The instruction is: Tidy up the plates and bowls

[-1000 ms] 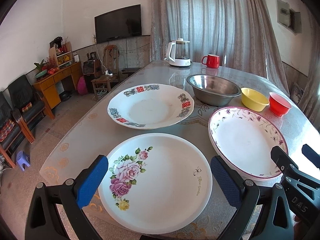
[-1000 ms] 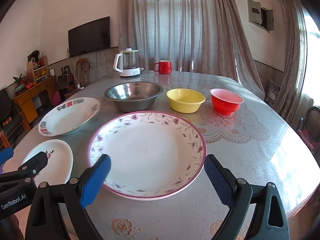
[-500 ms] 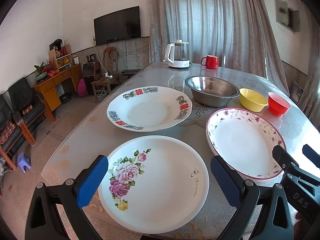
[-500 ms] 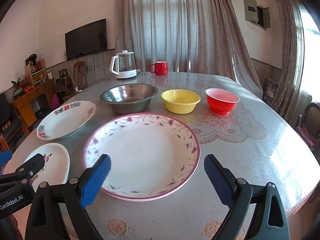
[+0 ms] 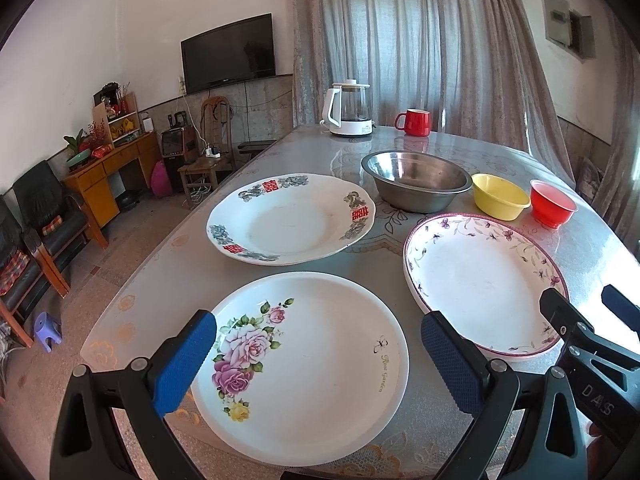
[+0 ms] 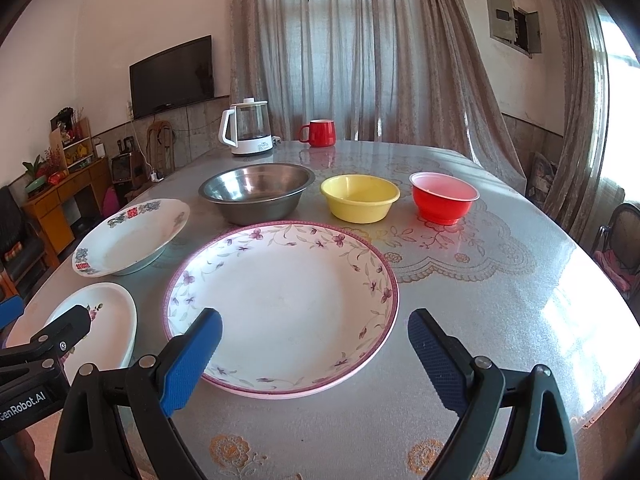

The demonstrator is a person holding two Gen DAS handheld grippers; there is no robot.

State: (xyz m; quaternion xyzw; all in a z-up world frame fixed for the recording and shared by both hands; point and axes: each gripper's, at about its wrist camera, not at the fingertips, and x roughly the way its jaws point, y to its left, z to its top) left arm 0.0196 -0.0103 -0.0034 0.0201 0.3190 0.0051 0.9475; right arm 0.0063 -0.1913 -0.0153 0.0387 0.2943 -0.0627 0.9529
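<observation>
Left gripper (image 5: 318, 354) spread wide, blue pads empty, poised above the near rim of the rose plate (image 5: 304, 364) at the table's front edge. Right gripper (image 6: 314, 354) likewise released and holding nothing, fingers straddling the near edge of the purple-vine plate (image 6: 280, 304) without touching it. Rose plate and purple-vine plate side by side, close but apart. Behind the rose plate, a third dish, the red-character plate (image 5: 290, 218), resting alone on the patterned table (image 6: 500, 300). Farther back, lined up in a row: steel bowl (image 6: 256, 192), yellow bowl (image 6: 360, 198), red bowl (image 6: 444, 198), each separate, none stacked. At the far edge, white kettle (image 6: 248, 132) and red mug (image 6: 320, 133). Beyond the table, drawn curtains (image 6: 360, 52), a wall-mounted television (image 5: 228, 58) and a wooden cabinet (image 5: 108, 168) along the left wall.
</observation>
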